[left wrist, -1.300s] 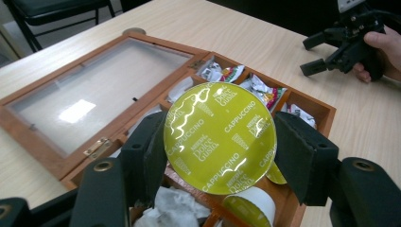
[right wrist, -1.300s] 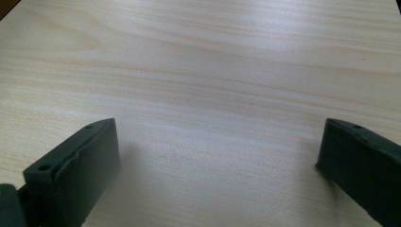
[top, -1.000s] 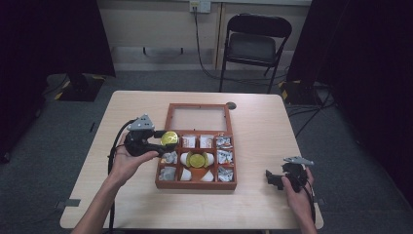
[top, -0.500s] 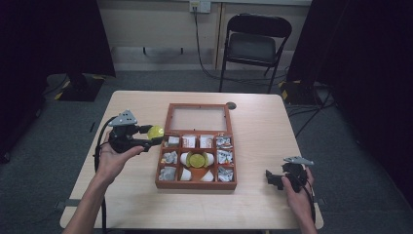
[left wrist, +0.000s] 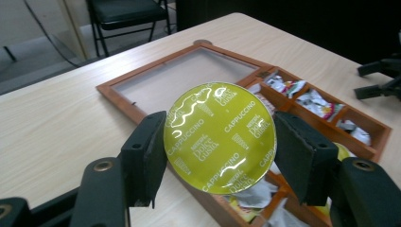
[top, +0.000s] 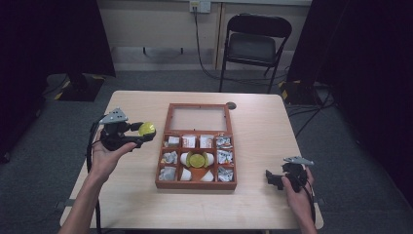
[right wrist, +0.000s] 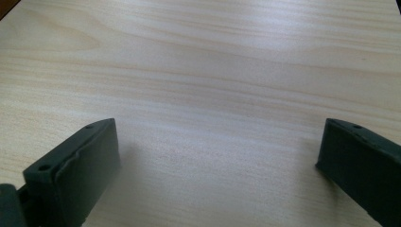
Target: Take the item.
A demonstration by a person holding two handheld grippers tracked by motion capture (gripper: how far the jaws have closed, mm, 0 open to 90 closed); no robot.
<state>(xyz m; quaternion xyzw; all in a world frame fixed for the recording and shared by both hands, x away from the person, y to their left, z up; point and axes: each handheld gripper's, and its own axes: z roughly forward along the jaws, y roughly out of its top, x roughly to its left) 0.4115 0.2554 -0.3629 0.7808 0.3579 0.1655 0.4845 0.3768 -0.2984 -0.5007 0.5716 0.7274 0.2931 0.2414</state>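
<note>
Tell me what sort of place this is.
Probably a lab or studio set up for recording: black curtains flank a lone wooden table, with a folding chair and a wall socket behind.

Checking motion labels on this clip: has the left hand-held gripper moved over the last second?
Yes. The left hand-held gripper, shut on the round yellow-green coffee capsule, has moved left, off the compartmented wooden box to the bare table beside it.

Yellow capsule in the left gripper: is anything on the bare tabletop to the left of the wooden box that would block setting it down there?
Nothing visible does. The left gripper holds the yellow capsule above the table, left of the wooden box. The tabletop beneath and around it looks bare.
</note>
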